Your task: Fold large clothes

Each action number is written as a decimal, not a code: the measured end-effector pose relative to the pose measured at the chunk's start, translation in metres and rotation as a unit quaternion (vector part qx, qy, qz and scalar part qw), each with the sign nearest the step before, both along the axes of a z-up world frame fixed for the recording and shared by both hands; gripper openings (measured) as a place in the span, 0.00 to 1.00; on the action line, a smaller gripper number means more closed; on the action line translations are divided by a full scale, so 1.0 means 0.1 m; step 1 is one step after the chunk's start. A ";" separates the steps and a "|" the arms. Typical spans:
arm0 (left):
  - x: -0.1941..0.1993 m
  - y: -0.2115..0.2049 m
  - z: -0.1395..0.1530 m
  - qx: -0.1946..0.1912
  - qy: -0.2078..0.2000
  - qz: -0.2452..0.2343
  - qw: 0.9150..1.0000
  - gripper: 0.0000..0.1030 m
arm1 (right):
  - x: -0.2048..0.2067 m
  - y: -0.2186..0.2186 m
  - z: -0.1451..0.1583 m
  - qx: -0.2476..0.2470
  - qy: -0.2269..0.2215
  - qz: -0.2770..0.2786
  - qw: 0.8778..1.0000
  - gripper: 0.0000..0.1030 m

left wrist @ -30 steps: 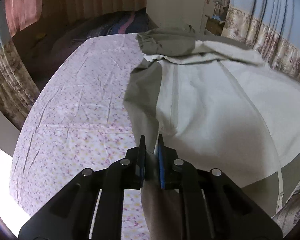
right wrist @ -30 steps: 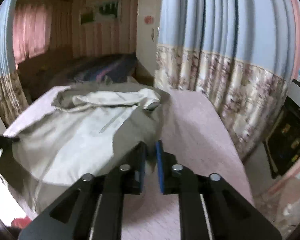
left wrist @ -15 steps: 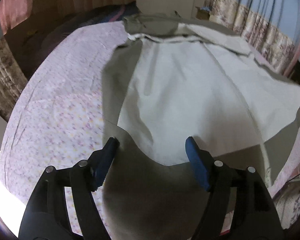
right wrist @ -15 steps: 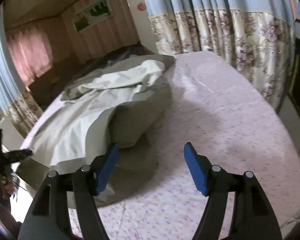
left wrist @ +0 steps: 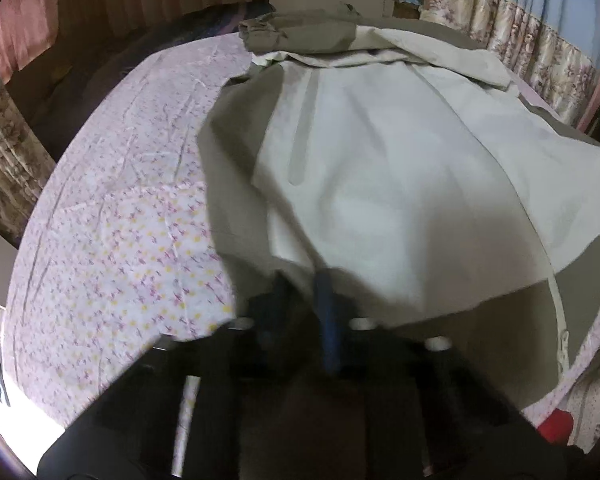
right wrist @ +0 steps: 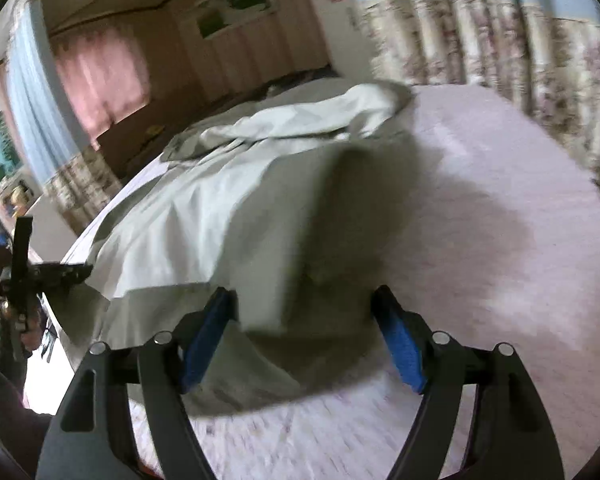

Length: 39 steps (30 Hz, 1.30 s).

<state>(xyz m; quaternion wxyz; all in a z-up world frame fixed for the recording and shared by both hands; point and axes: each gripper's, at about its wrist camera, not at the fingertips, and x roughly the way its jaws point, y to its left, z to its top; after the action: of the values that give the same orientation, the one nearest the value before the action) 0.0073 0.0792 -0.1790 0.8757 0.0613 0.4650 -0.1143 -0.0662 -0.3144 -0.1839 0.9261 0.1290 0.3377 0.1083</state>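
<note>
A large olive garment with a pale cream lining (left wrist: 384, 152) lies spread on the bed, lining up. In the left wrist view my left gripper (left wrist: 304, 304) is shut on the garment's near olive edge, which bunches between its blurred fingers. In the right wrist view the garment (right wrist: 228, 208) lies with a raised olive fold near me. My right gripper (right wrist: 304, 332) is open, its blue pads either side of that fold's near corner, gripping nothing. The left gripper (right wrist: 56, 272) shows at the far left, at the garment's edge.
The bed has a pink floral sheet (left wrist: 112, 216), also bare on the right of the right wrist view (right wrist: 500, 220). Floral curtains (right wrist: 500, 40) hang close beyond the bed. A dark quilt (left wrist: 148, 40) lies at the far end. A red item (left wrist: 556, 426) sits below the bed edge.
Both grippers opened and released the garment half a second ago. Since then my left gripper has closed on the near olive edge. My right gripper stays open and has moved closer to the fold.
</note>
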 end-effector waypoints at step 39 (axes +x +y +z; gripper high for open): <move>3.90 -0.60 1.13 0.047 -0.062 0.014 0.997 0.59 | 3.51 -0.91 1.45 -0.006 0.017 -0.090 0.996 0.83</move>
<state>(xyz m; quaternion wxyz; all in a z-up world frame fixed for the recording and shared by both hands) 0.3975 0.0187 -0.0660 0.9007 0.1026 0.4152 -0.0759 0.2850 -0.4058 -0.0384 0.9271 0.1551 0.3407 0.0201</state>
